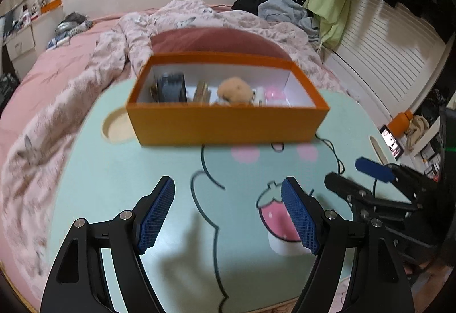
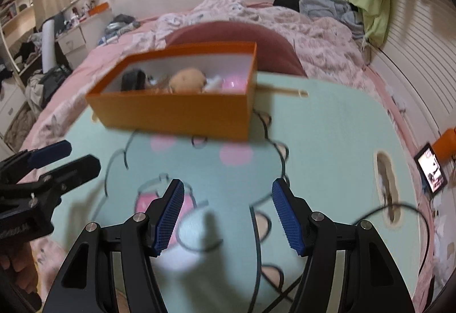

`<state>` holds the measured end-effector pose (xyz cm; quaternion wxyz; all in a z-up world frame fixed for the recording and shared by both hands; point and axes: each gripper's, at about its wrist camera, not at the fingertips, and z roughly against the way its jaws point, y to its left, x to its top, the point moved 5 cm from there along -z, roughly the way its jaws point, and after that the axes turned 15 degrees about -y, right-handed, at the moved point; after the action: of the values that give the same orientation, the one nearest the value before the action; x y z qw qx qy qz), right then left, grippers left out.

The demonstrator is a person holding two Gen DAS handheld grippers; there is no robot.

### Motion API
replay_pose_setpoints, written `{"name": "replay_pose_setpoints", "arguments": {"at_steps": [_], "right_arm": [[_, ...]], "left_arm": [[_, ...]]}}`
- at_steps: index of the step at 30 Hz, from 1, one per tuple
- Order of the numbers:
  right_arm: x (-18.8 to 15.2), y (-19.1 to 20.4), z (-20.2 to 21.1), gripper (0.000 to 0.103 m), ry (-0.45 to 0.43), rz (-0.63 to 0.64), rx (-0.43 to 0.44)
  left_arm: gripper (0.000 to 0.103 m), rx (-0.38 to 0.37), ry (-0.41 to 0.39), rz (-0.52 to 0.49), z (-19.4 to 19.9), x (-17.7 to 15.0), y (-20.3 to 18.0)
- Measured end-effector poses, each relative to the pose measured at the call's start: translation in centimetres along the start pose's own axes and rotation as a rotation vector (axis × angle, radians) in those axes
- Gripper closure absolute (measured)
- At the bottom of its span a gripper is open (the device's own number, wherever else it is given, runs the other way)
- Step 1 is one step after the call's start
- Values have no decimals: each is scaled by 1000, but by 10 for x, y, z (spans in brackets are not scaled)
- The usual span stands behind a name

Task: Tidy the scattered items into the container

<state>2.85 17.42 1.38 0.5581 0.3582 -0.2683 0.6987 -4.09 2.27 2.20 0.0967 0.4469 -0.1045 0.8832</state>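
Note:
An orange box (image 1: 228,125) stands on the far part of a mint-green lap table (image 1: 142,176). In it lie a dark round item (image 1: 171,86), a tan plush toy (image 1: 235,90), a brownish item (image 1: 201,92) and a pink item (image 1: 273,93). My left gripper (image 1: 228,210) is open and empty, low over the table in front of the box. My right gripper (image 2: 226,216) is open and empty too, and shows at the right in the left wrist view (image 1: 353,173). The box (image 2: 173,110) and plush (image 2: 188,79) also show in the right wrist view, with the left gripper (image 2: 65,159) at the left.
The table stands on a bed with a pink sheet (image 1: 42,79) and a crumpled floral quilt (image 1: 119,51). A round cup recess (image 1: 116,125) sits left of the box. A black cable (image 2: 399,207) runs across the table's right side. A lit tablet (image 2: 431,170) lies right of the bed.

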Motion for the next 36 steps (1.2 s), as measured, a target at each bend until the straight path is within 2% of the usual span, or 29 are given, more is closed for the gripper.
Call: {"name": "replay_pose_setpoints", "arguments": {"at_steps": [4,9,12,14,16,17,18,21,36], "right_arm": [[-14,-6,4,39,6,-13,-10],[-28,-14,-1,38,42,-50,-28],[-30,-16,-1,30,37,-43,-70],[-34,-16,-3,13,47,-10,-115],[-36,-18,-4,9,45,-10,-140],[-37,-22,-4,4,49,-23,-151],[-38,-27,-5,1,55,-36,-164],[-39,-32,-5,0,55,-44,-176],[-39,-32,-6,0,55,-43,-178]], "left_arm": [[26,-8,10,19,-6,-17,-4],[26,18,42,-37,-16,-36,-10],[24,11,65,-38,-22,-43,-11],[21,14,70,-63,-24,-44,-13],[19,39,67,-97,-25,-46,-15],[12,58,62,-110,-27,-47,-14],[1,79,63,-105,-29,-49,-10],[0,99,58,-83,-29,-53,-2],[0,95,56,-87,-30,-48,-2]]}}
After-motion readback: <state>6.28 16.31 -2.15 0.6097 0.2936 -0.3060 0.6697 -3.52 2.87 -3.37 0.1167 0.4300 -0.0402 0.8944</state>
